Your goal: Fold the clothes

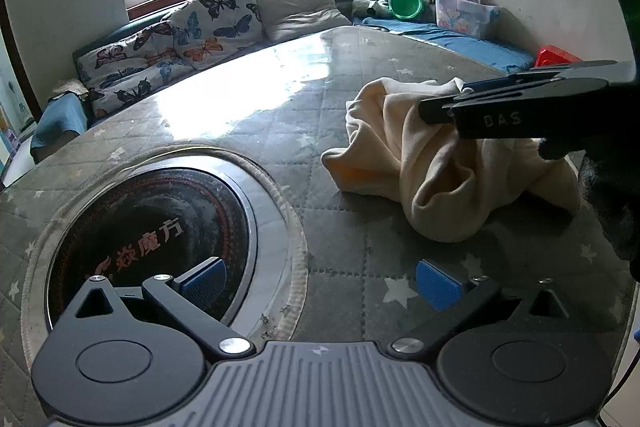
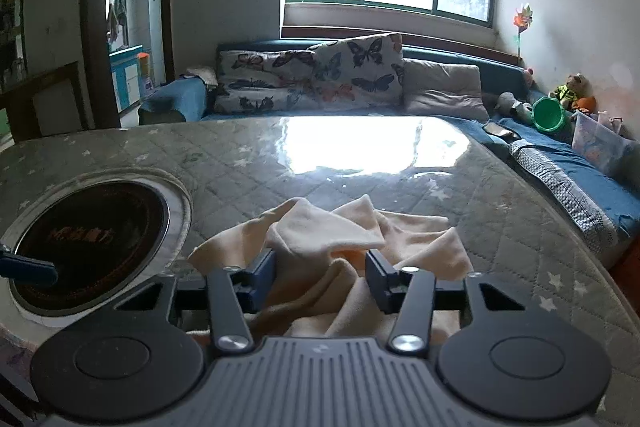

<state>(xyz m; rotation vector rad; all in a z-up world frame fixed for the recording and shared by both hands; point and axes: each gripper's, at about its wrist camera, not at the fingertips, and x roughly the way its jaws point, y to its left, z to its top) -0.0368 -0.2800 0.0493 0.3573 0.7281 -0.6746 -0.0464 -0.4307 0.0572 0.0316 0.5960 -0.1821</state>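
A cream garment (image 1: 432, 167) lies crumpled on the grey quilted table cover (image 1: 280, 115), right of centre in the left wrist view. My left gripper (image 1: 322, 281) is open and empty, low over the table beside the round cooktop. My right gripper (image 2: 322, 269) is open, its blue pads on either side of a raised fold of the garment (image 2: 328, 231). In the left wrist view the right gripper (image 1: 444, 111) reaches in from the right over the top of the cloth. The tip of the left gripper (image 2: 28, 269) shows at the left edge of the right wrist view.
A round black cooktop (image 1: 152, 235) is set into the table at the left (image 2: 88, 239). Behind the table runs a blue sofa with butterfly cushions (image 2: 312, 75), a green bucket (image 2: 550, 115), soft toys and a clear plastic box (image 1: 466, 13).
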